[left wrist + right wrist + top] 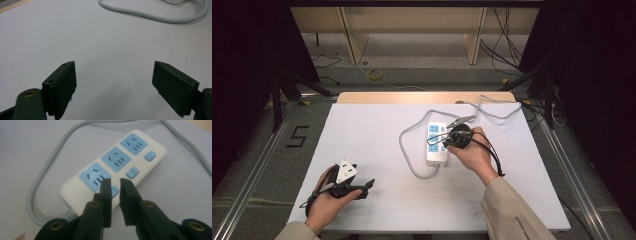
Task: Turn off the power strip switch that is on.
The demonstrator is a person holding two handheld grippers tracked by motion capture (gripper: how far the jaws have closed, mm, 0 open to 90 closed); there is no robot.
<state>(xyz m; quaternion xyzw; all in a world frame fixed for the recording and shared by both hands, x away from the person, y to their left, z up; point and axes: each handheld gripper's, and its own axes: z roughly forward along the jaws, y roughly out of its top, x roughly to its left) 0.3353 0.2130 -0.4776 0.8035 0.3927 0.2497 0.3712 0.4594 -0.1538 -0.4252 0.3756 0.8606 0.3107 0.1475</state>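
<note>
Dark curtains close off both sides of the room, and past the far edge of my desk (362, 150) I see a grey floor with loose cables, a coil of yellow cord (374, 75) and pale wooden furniture legs. My desk is covered in a smooth, matte white sheet, with a strip of bare light wood showing along its far edge. On it, right of centre, lies a power strip (435, 145): a white, glossy plastic bar with rounded corners, three pale-blue socket faces in a row and a small rounded blue switch beside each. Its thick grey cord (408, 150) loops out in a wide curve to the left of the strip and back toward its near end, while another stretch runs off past the desk's far right corner. My right gripper (115, 181) hangs just over the near end of the strip, its two black, flat-faced jaws standing a narrow gap apart with nothing between them; they partly cover the nearest switch, so I cannot make out whether they touch it. In the high view my right hand (472, 152) hides that end of the strip. My left gripper (113, 82) rests low over bare desk at the near left, well apart from the strip, its jaws spread wide and empty; its own view cuts the strip's corner off at the top edge.
</note>
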